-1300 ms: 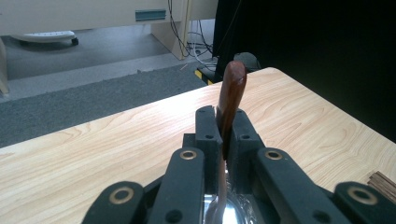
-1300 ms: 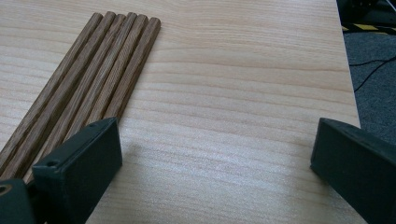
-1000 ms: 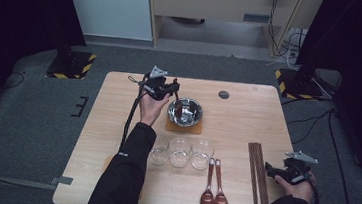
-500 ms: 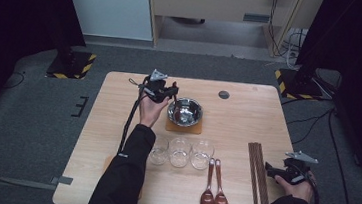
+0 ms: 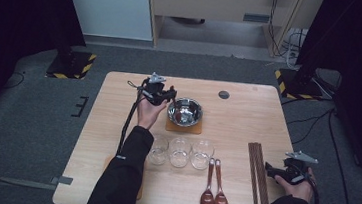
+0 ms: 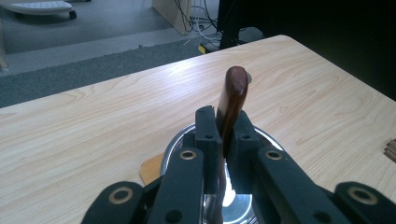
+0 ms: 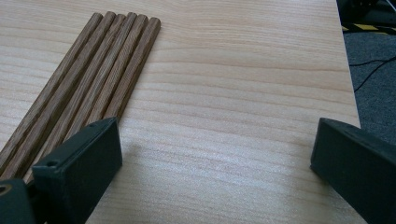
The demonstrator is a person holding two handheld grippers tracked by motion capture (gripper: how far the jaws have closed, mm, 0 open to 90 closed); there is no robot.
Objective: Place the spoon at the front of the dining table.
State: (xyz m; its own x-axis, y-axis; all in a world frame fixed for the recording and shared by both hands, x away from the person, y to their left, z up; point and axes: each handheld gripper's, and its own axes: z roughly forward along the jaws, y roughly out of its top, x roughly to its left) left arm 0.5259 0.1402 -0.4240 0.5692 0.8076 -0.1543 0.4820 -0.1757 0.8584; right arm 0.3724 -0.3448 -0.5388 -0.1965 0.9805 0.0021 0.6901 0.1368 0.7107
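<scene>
My left gripper (image 5: 170, 94) is at the back of the table beside a steel bowl (image 5: 197, 107), shut on the handle of a red-brown wooden spoon (image 6: 233, 88). In the left gripper view the gripper (image 6: 223, 123) pinches the handle upright above the bowl (image 6: 273, 138), and the spoon's lower end reaches down into it (image 5: 180, 115). My right gripper (image 5: 269, 172) rests at the table's front right, open and holding nothing. In the right gripper view its wide-apart jaws (image 7: 215, 154) stand just right of several wooden chopsticks (image 7: 88, 79).
The bowl stands on an orange coaster (image 5: 183, 128). Three empty glasses (image 5: 180, 152) line up mid-table, with two wooden spoons (image 5: 213, 193) in front of them. The chopsticks (image 5: 257, 177) lie near the right edge. A small dark disc (image 5: 224, 94) sits at the back.
</scene>
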